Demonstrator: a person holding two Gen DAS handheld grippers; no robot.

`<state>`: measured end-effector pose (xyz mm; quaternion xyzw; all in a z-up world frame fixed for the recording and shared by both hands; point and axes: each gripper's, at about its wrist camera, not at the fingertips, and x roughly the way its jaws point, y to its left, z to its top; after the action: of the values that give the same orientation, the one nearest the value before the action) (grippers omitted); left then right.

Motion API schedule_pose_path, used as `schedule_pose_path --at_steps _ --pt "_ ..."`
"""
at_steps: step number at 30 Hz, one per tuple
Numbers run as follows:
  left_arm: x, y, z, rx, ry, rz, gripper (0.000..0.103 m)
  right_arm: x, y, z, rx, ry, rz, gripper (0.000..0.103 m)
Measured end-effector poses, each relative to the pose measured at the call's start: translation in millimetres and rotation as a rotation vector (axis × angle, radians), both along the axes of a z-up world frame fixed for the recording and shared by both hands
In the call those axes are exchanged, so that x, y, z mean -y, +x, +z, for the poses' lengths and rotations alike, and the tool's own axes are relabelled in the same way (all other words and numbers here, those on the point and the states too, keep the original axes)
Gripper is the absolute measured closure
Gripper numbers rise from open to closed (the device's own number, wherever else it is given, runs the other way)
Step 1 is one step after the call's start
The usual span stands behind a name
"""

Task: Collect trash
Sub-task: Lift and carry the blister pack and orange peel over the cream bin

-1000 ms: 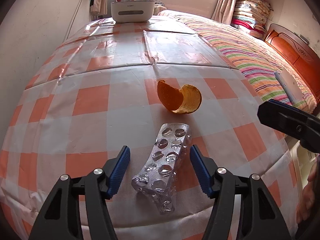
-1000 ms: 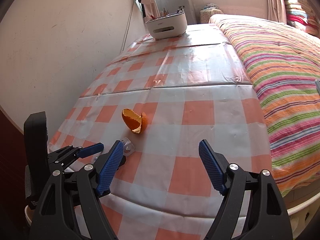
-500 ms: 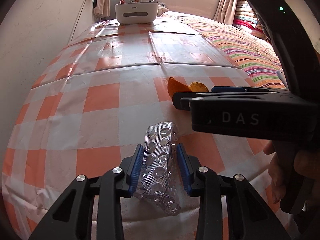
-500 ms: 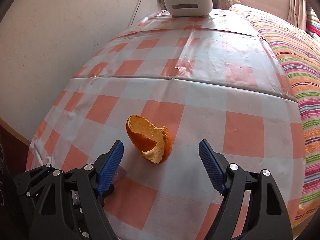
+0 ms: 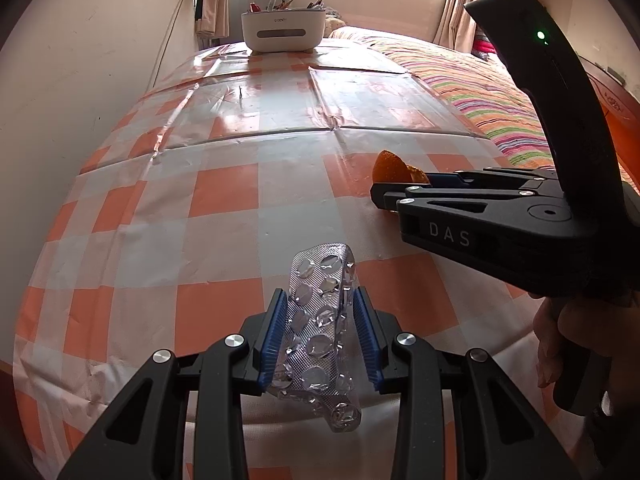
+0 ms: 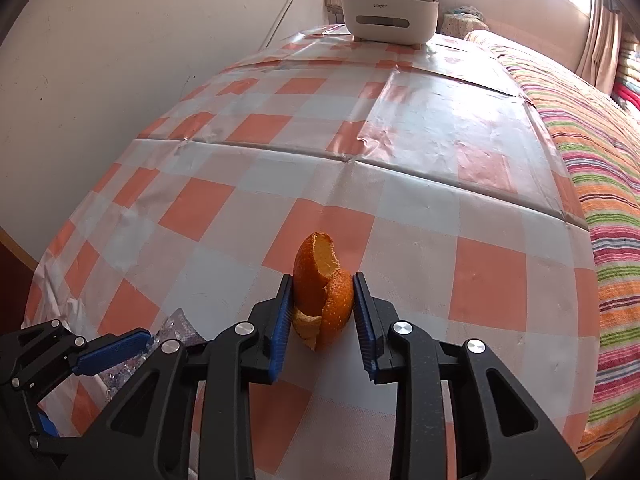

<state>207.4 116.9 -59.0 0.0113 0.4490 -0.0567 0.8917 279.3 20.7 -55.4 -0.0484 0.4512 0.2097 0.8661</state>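
Note:
My left gripper (image 5: 318, 332) is shut on an empty silver blister pack (image 5: 320, 320), holding it by its long edges near the table's front edge. My right gripper (image 6: 322, 304) is shut on a curled orange peel (image 6: 322, 288) that stands on the checked tablecloth (image 6: 360, 152). In the left wrist view the right gripper (image 5: 380, 190) lies to the right and the peel (image 5: 390, 166) shows just past its tips. In the right wrist view the left gripper's blue pad (image 6: 116, 350) and part of the blister pack (image 6: 180, 326) show at the lower left.
A white organiser box (image 5: 283, 31) with pens stands at the table's far end. A wall (image 5: 80, 60) runs along the left side. A bed with a striped cover (image 6: 600, 160) lies along the right side.
My left gripper has closed on the blister pack and lifted it slightly. My right gripper has moved in to the orange peel and closed on it.

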Motion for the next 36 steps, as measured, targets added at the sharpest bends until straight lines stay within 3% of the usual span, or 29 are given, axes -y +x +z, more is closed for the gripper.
schedule_pose_path --at_steps 10,26,36 --pt "9 -13 7 0.048 0.050 0.003 0.069 23 -20 2 -0.010 0.015 -0.024 0.075" --pt "37 -22 14 0.070 0.064 -0.048 0.069 74 -68 14 0.047 -0.024 -0.102 0.076" --pt "68 -31 23 0.090 0.073 -0.096 0.069 114 -94 25 0.065 0.003 -0.150 0.076"
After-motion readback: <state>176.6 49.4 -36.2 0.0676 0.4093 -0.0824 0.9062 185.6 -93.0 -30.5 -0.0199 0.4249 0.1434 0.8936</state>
